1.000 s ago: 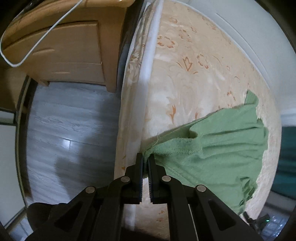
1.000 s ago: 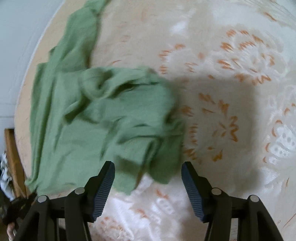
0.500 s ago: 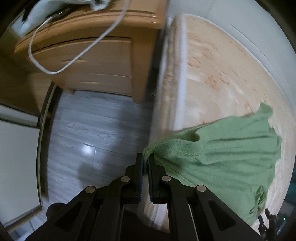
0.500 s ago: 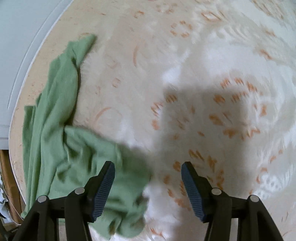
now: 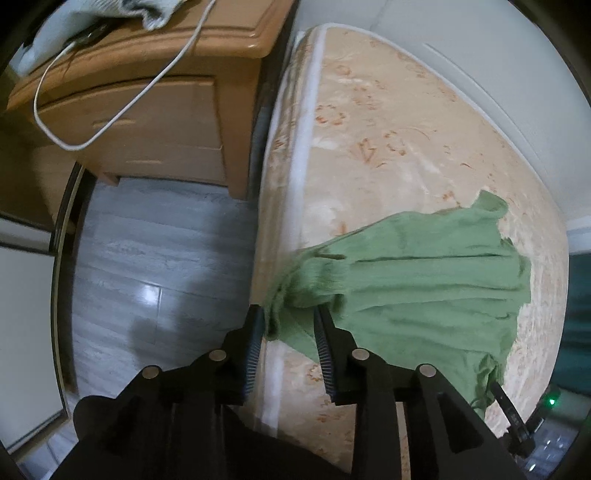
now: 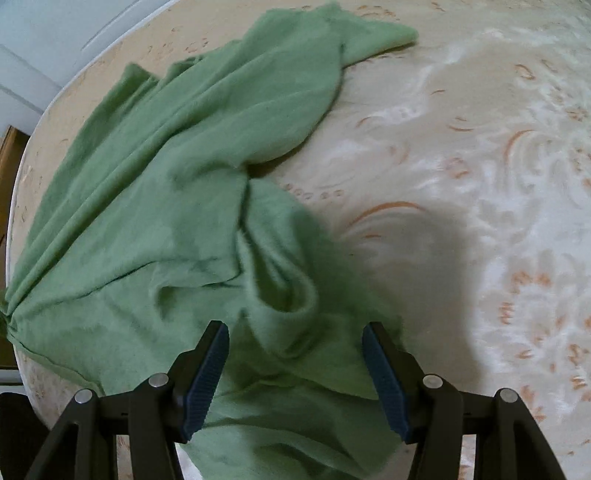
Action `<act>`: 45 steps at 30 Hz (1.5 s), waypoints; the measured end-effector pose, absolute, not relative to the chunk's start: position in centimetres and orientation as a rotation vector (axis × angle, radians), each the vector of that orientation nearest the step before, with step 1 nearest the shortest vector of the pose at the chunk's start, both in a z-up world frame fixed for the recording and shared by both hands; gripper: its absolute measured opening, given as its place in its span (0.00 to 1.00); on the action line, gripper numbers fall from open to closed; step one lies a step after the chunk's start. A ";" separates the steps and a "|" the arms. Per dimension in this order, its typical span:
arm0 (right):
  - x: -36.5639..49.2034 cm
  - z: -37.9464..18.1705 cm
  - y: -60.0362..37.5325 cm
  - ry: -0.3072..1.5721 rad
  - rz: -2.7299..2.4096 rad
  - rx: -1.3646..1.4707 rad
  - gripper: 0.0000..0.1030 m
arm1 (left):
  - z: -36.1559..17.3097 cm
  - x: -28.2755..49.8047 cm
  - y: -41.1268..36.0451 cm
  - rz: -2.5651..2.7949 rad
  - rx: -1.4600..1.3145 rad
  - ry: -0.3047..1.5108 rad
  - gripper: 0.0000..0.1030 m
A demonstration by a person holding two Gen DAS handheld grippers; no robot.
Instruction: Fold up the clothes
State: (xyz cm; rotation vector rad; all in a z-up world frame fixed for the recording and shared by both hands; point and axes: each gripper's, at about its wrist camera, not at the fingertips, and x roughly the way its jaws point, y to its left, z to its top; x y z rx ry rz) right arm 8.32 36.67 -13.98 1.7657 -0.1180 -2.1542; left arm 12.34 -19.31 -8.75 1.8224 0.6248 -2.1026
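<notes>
From the left wrist, the left gripper [image 5: 290, 325] pointed down over the edge of the mattress [image 5: 388, 147], its jaws narrow and opening, with a bunched corner of the green garment [image 5: 424, 288] lying loose between them — the pads no longer pressed on it. The garment spread from that edge across the patterned mattress toward the white wall [image 5: 480, 55]. Left of the mattress stood a wooden nightstand [image 5: 147, 122] with a white cable [image 5: 110, 99] looped down its front and a pale cloth [image 5: 155, 14] on top, and below it lay grey floor [image 5: 155, 266]. From the right wrist, the right gripper [image 6: 295, 365] hovered with its jaws wide over a rumpled fold of the garment [image 6: 166, 203], gripping nothing. The garment lay creased over the left half of the mattress [image 6: 480, 184], one end reaching the upper edge — a shadow [image 6: 417, 258] fell on the bare mattress just right of it.
</notes>
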 end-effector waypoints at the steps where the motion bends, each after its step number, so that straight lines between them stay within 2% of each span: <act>1: 8.4 -13.7 36.6 -0.124 -2.171 1.734 0.57 | -8.6 12.3 -19.2 -2.107 1.827 0.626 0.29; 3: 8.5 -13.3 36.6 -0.139 -2.210 1.686 0.28 | -8.4 12.3 -18.7 -2.105 1.836 0.634 0.30; 4: 8.1 -13.3 37.1 -0.158 -2.242 1.702 0.07 | -8.4 12.3 -18.5 -2.103 1.841 0.638 0.32; 7: 7.0 -13.4 40.6 -0.337 -2.319 1.758 0.07 | -8.9 12.1 -18.1 -2.110 1.862 0.662 0.41; 10: 6.0 -12.9 44.4 -0.466 -2.373 1.785 0.07 | -8.9 11.7 -17.2 -2.114 1.902 0.659 0.45; 14: 5.0 -11.0 48.7 -0.513 -2.487 1.800 0.07 | -9.2 10.8 -15.1 -2.138 1.974 0.644 0.45; 22: 3.4 -8.8 57.6 -0.505 -2.814 1.879 0.06 | -9.6 7.7 -9.1 -2.256 2.119 0.494 0.46; 26: 5.7 -9.1 63.4 -0.588 -2.880 2.044 0.06 | -9.6 6.3 -6.9 -2.320 2.160 0.485 0.46; 30: 9.3 -11.6 68.0 -0.798 -2.810 2.245 0.07 | -10.1 4.6 -5.3 -2.352 2.190 0.475 0.53; 33: 11.1 -12.2 68.5 -0.897 -2.706 2.246 0.19 | -10.6 2.3 -3.8 -2.380 2.213 0.454 0.54; 35: 11.4 -11.1 67.6 -0.879 -2.717 2.175 0.42 | -10.8 0.2 -2.1 -2.407 2.228 0.430 0.54; 37: 10.2 -8.4 65.7 -0.779 -2.818 2.037 0.50 | -10.9 -2.4 0.0 -2.445 2.244 0.398 0.54; 41: 5.1 -5.4 60.7 -0.653 -2.768 1.847 0.52 | -12.2 -7.4 4.3 -2.454 2.331 0.313 0.54; 45: -0.6 -6.4 55.4 -0.570 -2.536 1.827 0.52 | -13.5 -11.0 5.6 -2.371 2.370 0.339 0.54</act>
